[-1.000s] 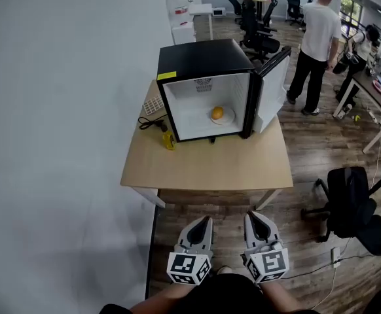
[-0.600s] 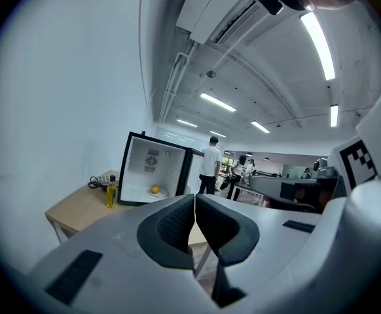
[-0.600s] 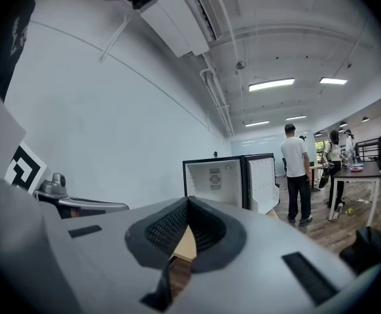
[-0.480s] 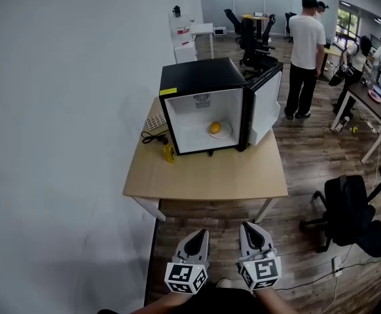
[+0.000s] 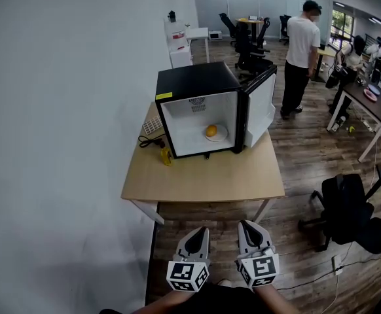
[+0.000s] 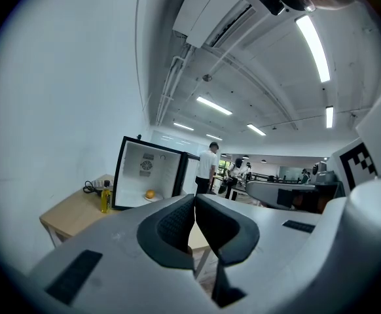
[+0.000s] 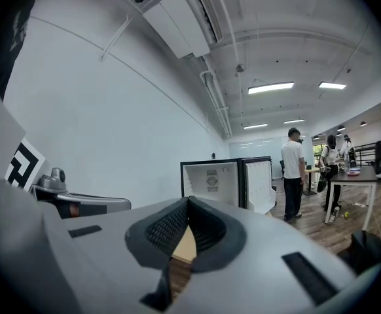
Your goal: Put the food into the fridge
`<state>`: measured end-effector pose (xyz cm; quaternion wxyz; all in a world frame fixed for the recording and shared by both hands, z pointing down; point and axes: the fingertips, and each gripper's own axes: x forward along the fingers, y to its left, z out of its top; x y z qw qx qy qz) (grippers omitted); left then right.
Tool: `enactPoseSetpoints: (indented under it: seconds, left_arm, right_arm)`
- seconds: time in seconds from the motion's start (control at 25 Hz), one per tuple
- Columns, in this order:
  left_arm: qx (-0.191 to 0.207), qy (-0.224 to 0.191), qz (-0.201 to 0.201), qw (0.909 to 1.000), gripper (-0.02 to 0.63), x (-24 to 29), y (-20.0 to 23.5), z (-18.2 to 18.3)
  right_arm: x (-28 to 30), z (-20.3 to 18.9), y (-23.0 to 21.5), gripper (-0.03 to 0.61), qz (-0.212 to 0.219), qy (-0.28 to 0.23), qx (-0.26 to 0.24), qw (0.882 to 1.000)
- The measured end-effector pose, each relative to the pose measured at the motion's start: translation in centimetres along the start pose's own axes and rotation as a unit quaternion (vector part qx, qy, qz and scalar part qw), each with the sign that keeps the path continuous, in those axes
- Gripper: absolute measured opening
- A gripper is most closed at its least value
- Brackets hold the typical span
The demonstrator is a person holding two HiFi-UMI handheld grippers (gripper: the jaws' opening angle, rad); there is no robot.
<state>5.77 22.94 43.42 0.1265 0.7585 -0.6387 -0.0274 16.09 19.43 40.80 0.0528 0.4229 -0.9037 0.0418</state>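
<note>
A small black fridge stands on the wooden table with its door swung open to the right. Inside, an orange food item rests on a white plate; it also shows in the left gripper view as a small orange food item. My left gripper and right gripper hang side by side well in front of the table, over the floor. Both are shut with nothing between their pads.
A yellow bottle, a black cable and a white grid object lie left of the fridge. A black office chair stands at the right. People stand near desks behind. A white wall runs along the left.
The view has drawn back a little from the table and fridge. Both grippers stay shut and low in the picture. The person in white has stepped further off.
</note>
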Motion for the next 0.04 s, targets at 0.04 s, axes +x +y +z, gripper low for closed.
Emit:
enactPoseSetpoints:
  seconds: [0.04]
  left_arm:
    - [0.000, -0.001, -0.001, 1.0000, 0.017, 0.10, -0.06, 0.08]
  right_arm:
    - [0.00, -0.02, -0.15, 0.060, -0.001, 0.000, 0.000, 1.000]
